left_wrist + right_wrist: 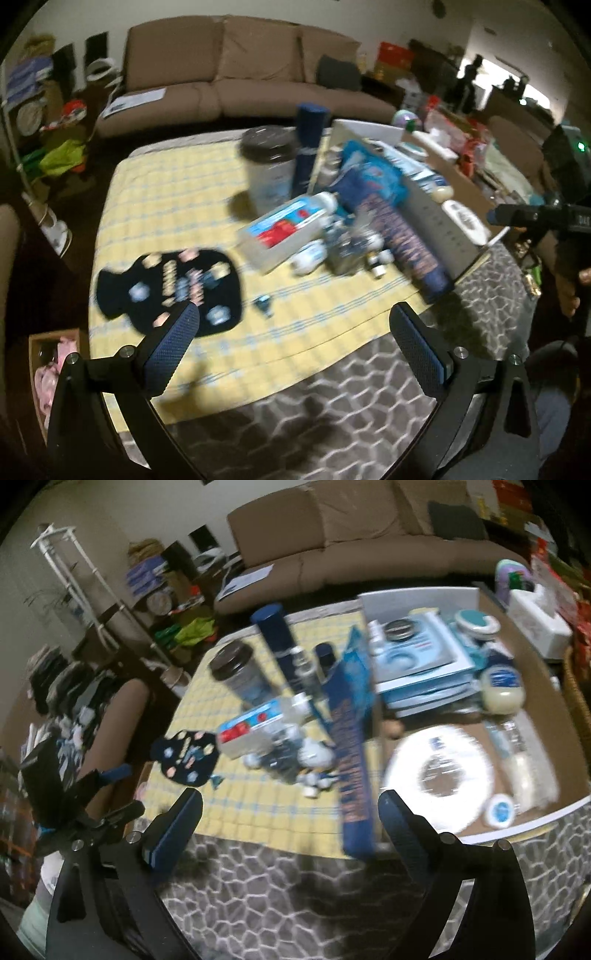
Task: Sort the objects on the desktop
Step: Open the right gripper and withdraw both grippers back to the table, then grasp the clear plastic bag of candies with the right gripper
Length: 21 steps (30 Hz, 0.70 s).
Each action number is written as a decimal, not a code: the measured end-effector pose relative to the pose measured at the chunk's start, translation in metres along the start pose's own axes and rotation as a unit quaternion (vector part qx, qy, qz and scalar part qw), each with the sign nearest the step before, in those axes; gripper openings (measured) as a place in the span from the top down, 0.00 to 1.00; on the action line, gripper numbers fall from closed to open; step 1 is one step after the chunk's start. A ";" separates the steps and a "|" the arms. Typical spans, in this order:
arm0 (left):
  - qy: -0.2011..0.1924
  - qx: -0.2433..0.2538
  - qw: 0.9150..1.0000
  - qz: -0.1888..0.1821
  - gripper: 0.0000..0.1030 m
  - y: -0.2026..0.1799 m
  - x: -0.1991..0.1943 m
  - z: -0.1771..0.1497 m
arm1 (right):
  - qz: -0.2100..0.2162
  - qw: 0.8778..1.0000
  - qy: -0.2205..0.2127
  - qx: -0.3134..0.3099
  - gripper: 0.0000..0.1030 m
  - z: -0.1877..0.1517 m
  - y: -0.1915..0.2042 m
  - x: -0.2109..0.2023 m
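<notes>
A yellow checked cloth [177,192] covers the table. On it lie a black patterned pouch [170,288], a white box with a red and blue label [284,229], a dark-lidded jar [267,162], an upright navy tube [308,147] and several small bottles [347,251]. A long navy patterned pack [351,775] leans on the wall of a cardboard box [532,686]. My left gripper [295,314] hangs open over the cloth's near edge, nothing between its fingers. My right gripper [291,797] is open too, above the near table edge beside the pack's end, holding nothing.
The cardboard box holds a white disc [439,771], a stack of blue-white boxes [417,664], a cream jar [502,690] and a small round tin [498,810]. A brown sofa [236,74] stands behind the table. A patterned grey rug [332,406] lies below. Clutter fills the left side.
</notes>
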State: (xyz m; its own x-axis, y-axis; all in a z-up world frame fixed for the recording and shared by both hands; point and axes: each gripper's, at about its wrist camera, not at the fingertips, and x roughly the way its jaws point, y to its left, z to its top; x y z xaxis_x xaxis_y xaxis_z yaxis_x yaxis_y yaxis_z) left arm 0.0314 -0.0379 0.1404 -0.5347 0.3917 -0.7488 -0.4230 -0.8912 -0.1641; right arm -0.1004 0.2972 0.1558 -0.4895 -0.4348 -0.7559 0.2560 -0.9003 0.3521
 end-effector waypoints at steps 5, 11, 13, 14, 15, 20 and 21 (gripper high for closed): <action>0.011 -0.024 1.000 0.012 0.00 0.035 0.006 -0.015 | 0.000 1.000 0.006 -0.014 0.05 -0.007 0.025 0.036; 0.026 -0.028 0.999 0.013 0.00 0.057 0.025 -0.014 | -0.024 0.999 0.009 -0.034 0.05 -0.003 0.039 0.079; 0.032 -0.032 0.999 0.001 0.00 0.058 0.034 -0.009 | -0.044 0.998 0.009 -0.050 0.05 -0.001 0.042 0.095; 0.032 -0.027 0.999 -0.004 0.00 0.055 0.037 -0.006 | -0.053 0.997 0.010 -0.057 0.05 -0.001 0.043 0.103; 0.032 -0.019 0.999 -0.006 0.00 0.052 0.040 -0.003 | -0.062 0.996 0.011 -0.064 0.05 0.000 0.044 0.110; 0.045 0.020 0.999 -0.008 0.00 0.038 0.063 0.007 | -0.092 0.992 0.018 -0.086 0.10 0.007 0.037 0.145; 0.050 0.024 0.998 -0.008 0.00 0.036 0.069 0.007 | -0.096 0.991 0.021 -0.090 0.15 0.008 0.036 0.151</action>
State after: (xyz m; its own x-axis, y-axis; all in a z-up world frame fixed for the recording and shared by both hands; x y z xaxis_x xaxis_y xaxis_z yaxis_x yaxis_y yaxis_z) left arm -0.0257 -0.0420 0.0874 -0.4530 0.3783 -0.8073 -0.4660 -0.8724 -0.1474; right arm -0.1720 0.1988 0.0591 -0.5103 -0.2509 -0.8226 0.3079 -0.9464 0.0976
